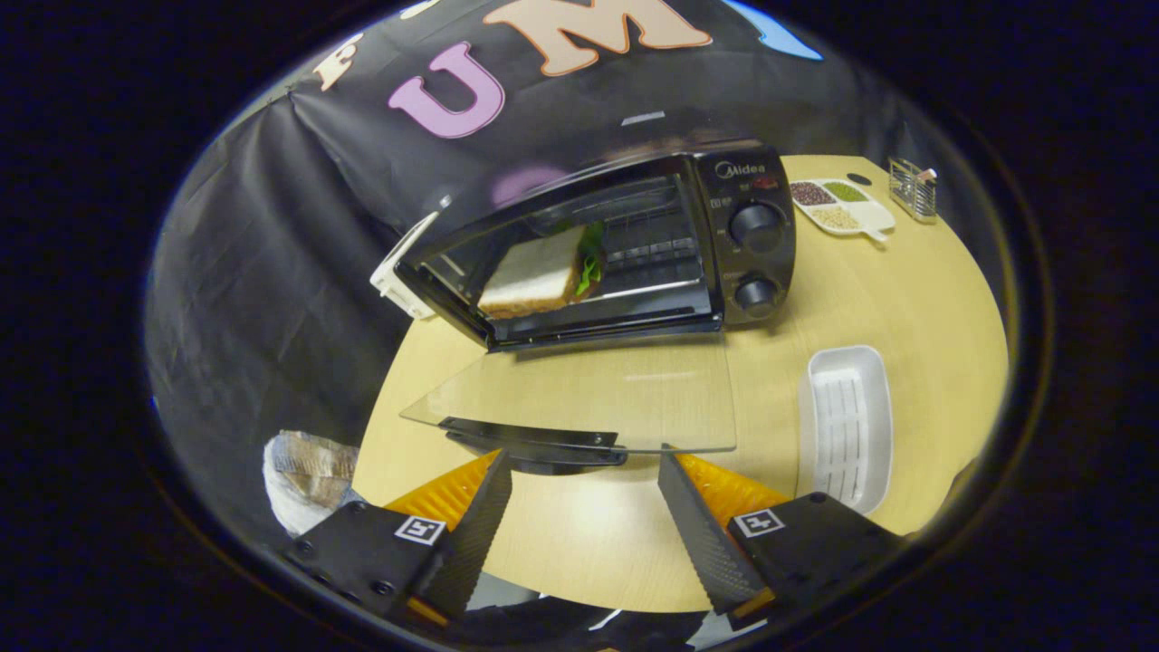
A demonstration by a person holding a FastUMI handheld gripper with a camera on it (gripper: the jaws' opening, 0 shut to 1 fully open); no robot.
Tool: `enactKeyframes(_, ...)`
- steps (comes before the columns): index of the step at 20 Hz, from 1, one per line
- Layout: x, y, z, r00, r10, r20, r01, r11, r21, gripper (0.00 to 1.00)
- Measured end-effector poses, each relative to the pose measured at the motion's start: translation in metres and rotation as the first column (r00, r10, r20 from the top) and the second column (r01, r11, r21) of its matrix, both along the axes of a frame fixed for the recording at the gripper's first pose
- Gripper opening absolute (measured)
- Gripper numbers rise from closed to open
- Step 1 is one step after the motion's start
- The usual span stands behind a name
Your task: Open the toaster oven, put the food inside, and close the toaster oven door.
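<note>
Table (905, 299): round top of pale wood-look laminate, smooth with a soft sheen, carrying everything listed below.
Toaster oven (625, 244): black boxy metal case standing mid-table, two round knobs stacked on its right-hand panel, a wire rack inside.
Door (598, 394): clear glass pane hinged at the oven's base, folded flat toward the camera, a dark curved handle (534, 442) along its near edge.
Tray (847, 426): empty white ribbed plastic tray, rounded corners, on the table to the right of the oven door.
Food (539, 276): sandwich of white bread with a green leaf at its edge, already inside the oven on the left of the cavity.
Gripper (584, 512): fingers spread wide with nothing between them, tips just short of the door's near edge, the handle ahead of the left finger.
Divided dish (842, 206): small white dish of dry grains, beyond and to the right of the oven.
Stage: judged from the loaded cavity and lowered door, only the closing remains.
Closing well: likely best to get the fingers under the handle or the glass lip, lift along the hinge's arc, and press squarely until it seats; a push at one corner could twist the pane or shove the light oven backward.
</note>
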State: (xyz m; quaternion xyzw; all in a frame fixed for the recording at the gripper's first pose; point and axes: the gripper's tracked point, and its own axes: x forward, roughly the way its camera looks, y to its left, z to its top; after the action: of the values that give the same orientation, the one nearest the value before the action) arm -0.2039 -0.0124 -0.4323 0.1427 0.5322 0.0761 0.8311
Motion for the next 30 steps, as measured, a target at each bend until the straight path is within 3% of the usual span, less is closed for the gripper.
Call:
enactKeyframes(14,0.045,-0.004,0.029,0.993,-0.049,0.103,0.048,0.999,0.012,0.99)
enactKeyframes(30,0.103,-0.012,0.069,0.965,-0.033,0.261,0.050,0.997,-0.060,0.99)
